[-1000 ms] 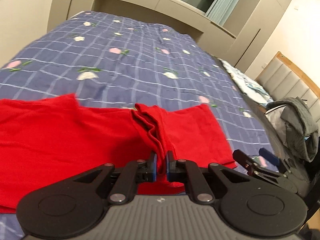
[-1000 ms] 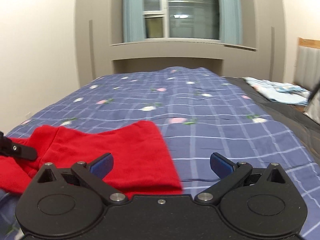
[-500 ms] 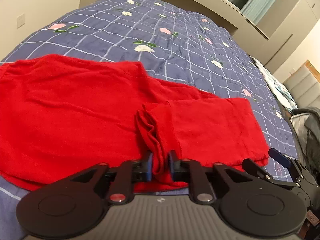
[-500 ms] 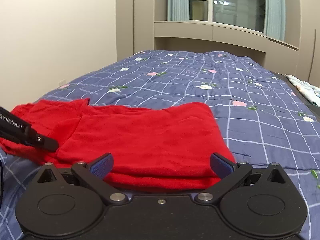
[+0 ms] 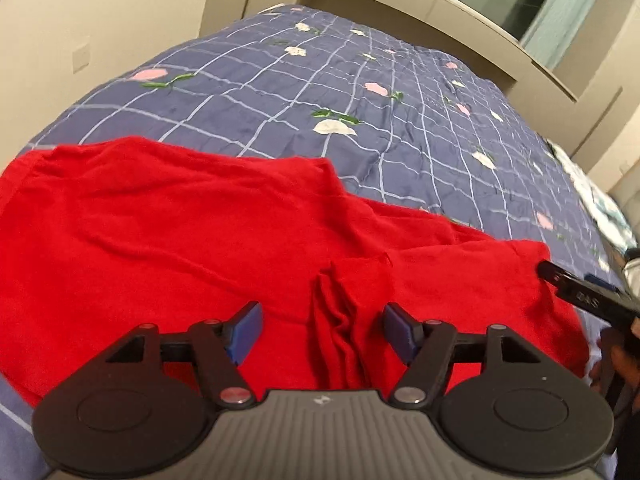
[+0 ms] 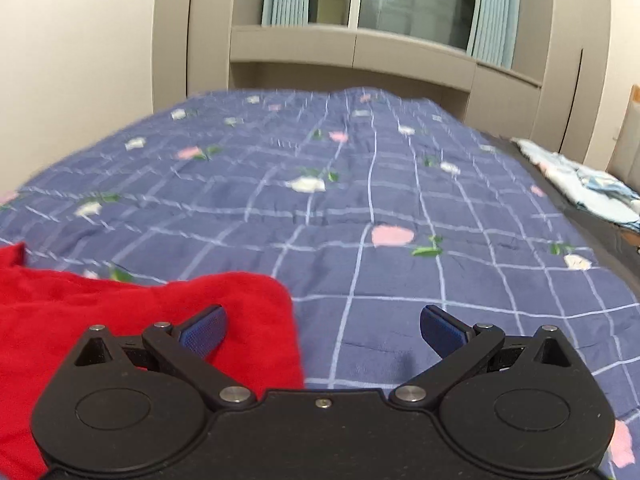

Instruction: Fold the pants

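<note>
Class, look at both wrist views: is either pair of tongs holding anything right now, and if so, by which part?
Nothing is held. The left tongs stand open around a bunched ridge of the red pants; the right tongs are open over the pants' corner and the bedspread.

The red pants run off the left edge of the left wrist view, and their near part is hidden behind the left gripper body; in the right wrist view only one corner of them shows, cut off at the left edge. The right gripper enters the left wrist view only as a dark finger at the right edge, its spread unreadable there. The far quilt and pale bedding at the right are blurred.
</note>
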A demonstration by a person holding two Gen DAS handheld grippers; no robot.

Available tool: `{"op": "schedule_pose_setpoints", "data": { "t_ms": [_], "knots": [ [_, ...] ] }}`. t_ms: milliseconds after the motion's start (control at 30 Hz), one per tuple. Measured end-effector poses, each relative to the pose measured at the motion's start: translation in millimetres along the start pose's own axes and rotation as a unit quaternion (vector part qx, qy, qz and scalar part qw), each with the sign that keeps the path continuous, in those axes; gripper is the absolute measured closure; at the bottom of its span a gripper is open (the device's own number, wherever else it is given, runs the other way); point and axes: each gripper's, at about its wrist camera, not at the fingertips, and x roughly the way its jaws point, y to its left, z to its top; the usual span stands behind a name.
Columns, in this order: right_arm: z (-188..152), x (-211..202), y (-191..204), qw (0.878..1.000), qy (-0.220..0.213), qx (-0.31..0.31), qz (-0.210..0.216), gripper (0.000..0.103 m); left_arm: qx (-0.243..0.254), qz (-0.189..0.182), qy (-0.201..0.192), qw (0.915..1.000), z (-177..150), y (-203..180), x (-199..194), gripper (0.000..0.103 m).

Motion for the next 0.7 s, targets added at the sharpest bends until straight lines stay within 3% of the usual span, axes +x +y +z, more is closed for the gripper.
{"op": "schedule_pose_setpoints", "data": {
  "t_ms": [100,233,300,367,400,567,700],
  "knots": [
    [-7,18,1,1.0,0.03,-0.009,0.004,0.0,0.011,0.004,0.001,0.9999,-1,-2,2,0.032],
    [-12,17,0,1.0,0.028,-0.001,0.006,0.0,0.016,0.004,0.002,0.9999,0,-3,2,0.031],
    [-13,9,-1,1.0,0.029,0.0,0.003,0.0,0.016,-0.003,0.006,0.9999,2,-3,-2,0.027],
    [-15,-8,-1,1.0,0.028,0.013,-0.001,0.0,0.015,-0.021,0.012,0.9996,2,-1,-7,0.013],
    [-17,-20,-2,0.999,0.025,0.022,0.001,0.0,0.018,-0.027,0.011,0.9994,2,-1,-10,0.011],
    [-42,-68,7,0.999,0.026,0.016,0.009,0.0,0.067,-0.008,0.01,0.9976,-9,-11,-20,0.006],
    [-63,-69,12,0.999,0.047,-0.001,-0.003,0.0,0.096,0.019,0.018,0.995,-19,-21,-14,0.003]
  ]
}}
